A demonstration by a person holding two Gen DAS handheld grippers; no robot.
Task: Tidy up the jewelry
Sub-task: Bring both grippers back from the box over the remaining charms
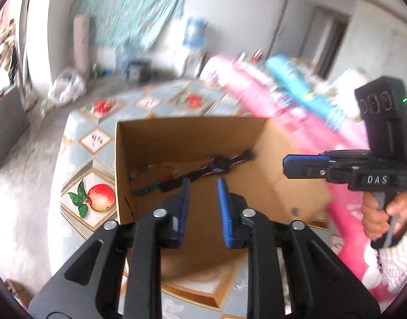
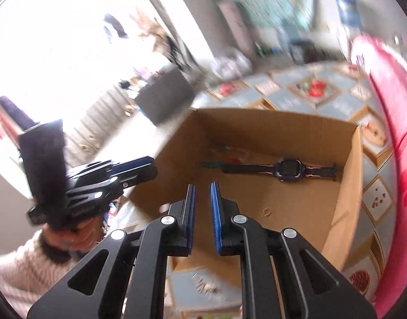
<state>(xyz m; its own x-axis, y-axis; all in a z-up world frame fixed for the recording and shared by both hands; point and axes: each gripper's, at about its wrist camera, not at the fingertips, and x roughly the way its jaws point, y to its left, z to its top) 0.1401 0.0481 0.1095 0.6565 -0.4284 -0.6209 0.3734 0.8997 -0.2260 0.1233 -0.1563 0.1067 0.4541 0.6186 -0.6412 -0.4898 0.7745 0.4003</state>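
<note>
Left wrist view, from left to right: the tabletop (image 1: 78, 164), covered in a fruit-print cloth, fills the left of the frame; at centre stands an open cardboard box (image 1: 259, 143), on whose floor lie a string of coloured beads (image 1: 147, 178) at the left and a dark wristwatch (image 1: 219, 163) lying slantwise to their right. At lower centre the left claw (image 1: 203, 194) hangs over the near part of the box, its blue pads parted and nothing between them. At the right edge the right claw (image 1: 290, 163) is seen from the side, carried by a hand (image 1: 384, 212) in a knitted sleeve, with a pink cloth (image 1: 278, 111) behind it. Right wrist view, from left to right: the left claw (image 2: 147, 166) appears at the left edge, blurred; at lower centre the right claw (image 2: 202, 194) shows a narrow gap between its pads and grips nothing; the watch (image 2: 288, 170) lies along the far floor of the box (image 2: 347, 186), with beads (image 2: 222, 162) just to its left. Judged from this arrangement, at least two pieces are already deposited; a few small items on the tabletop in front of the box, too blurred to identify, may remain to be collected.
</note>
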